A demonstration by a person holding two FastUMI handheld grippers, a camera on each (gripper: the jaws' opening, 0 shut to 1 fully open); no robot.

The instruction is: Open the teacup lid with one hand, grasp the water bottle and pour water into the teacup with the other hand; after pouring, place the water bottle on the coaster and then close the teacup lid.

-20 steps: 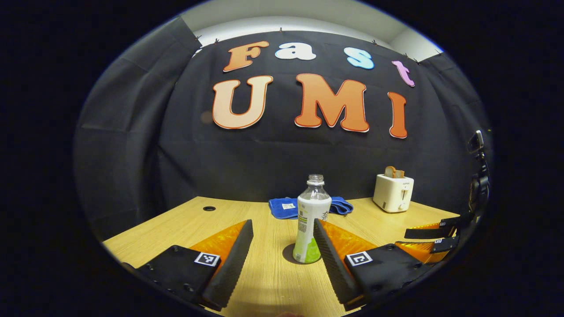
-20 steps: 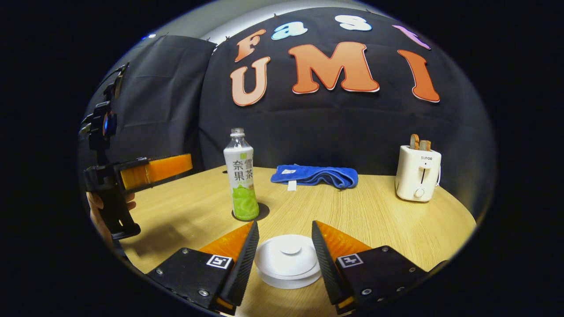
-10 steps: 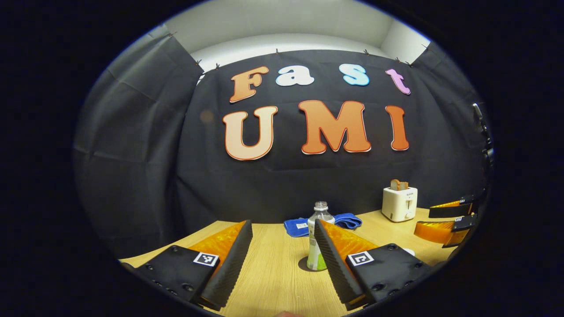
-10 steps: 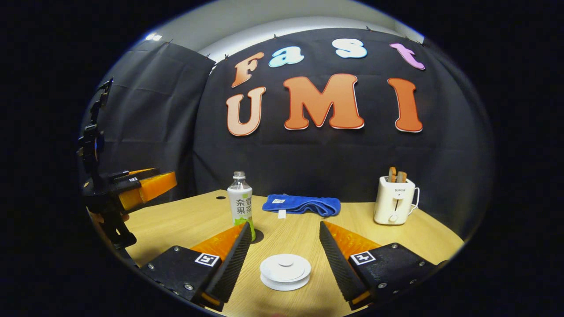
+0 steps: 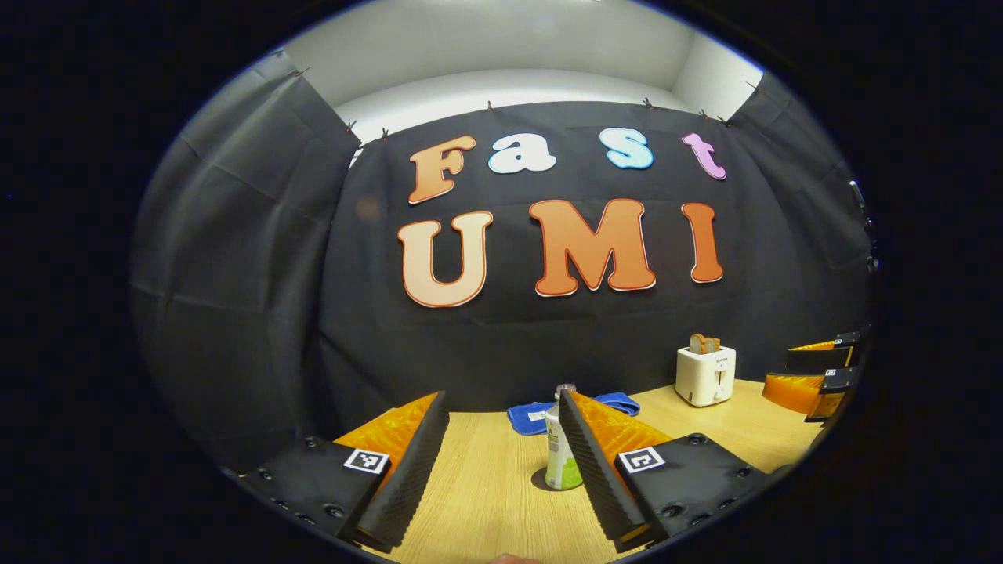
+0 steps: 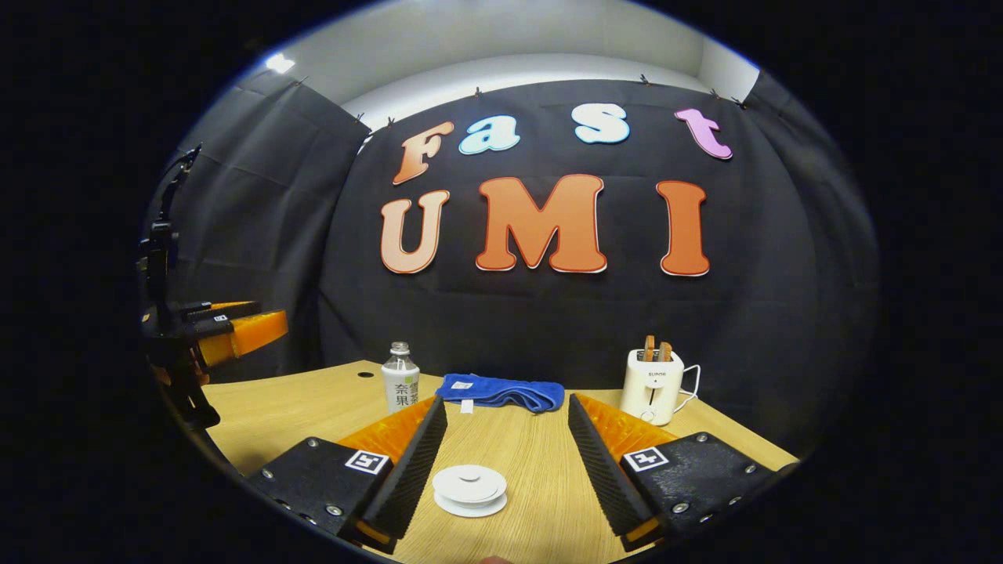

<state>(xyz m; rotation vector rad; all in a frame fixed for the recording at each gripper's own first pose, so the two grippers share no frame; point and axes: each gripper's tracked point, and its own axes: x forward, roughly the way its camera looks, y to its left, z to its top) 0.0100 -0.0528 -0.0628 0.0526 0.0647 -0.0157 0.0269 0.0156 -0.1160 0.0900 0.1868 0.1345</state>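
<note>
Left gripper [image 5: 501, 462] jaws spread wide, nothing held. Right gripper [image 6: 505, 462] same, wide and empty, both hanging above the light wooden table [image 6: 541, 486]

Nearest in right gripper view: round white teacup lid with small centre knob [image 6: 470, 487], seated on the cup, lying between the 2 fingers but lower and apart from them. Cup body under it barely visible

Clear plastic water bottle with white-green label [image 5: 559, 450] stands upright, uncapped, on a dark round coaster [image 5: 548, 482], partly behind the left gripper's own right finger

Risks, my read:
- bottle is open and tall, so a finger clipping it on approach tips it and spills
- knob is small and low; an off-centre pinch slips off or drags the cup
- both grippers work close together, collision possible during the pour

Farther back: folded blue cloth [image 6: 501, 392] behind the bottle, white toaster with bread slices [image 6: 652, 385] to the right. Neither blocks either reach
</note>
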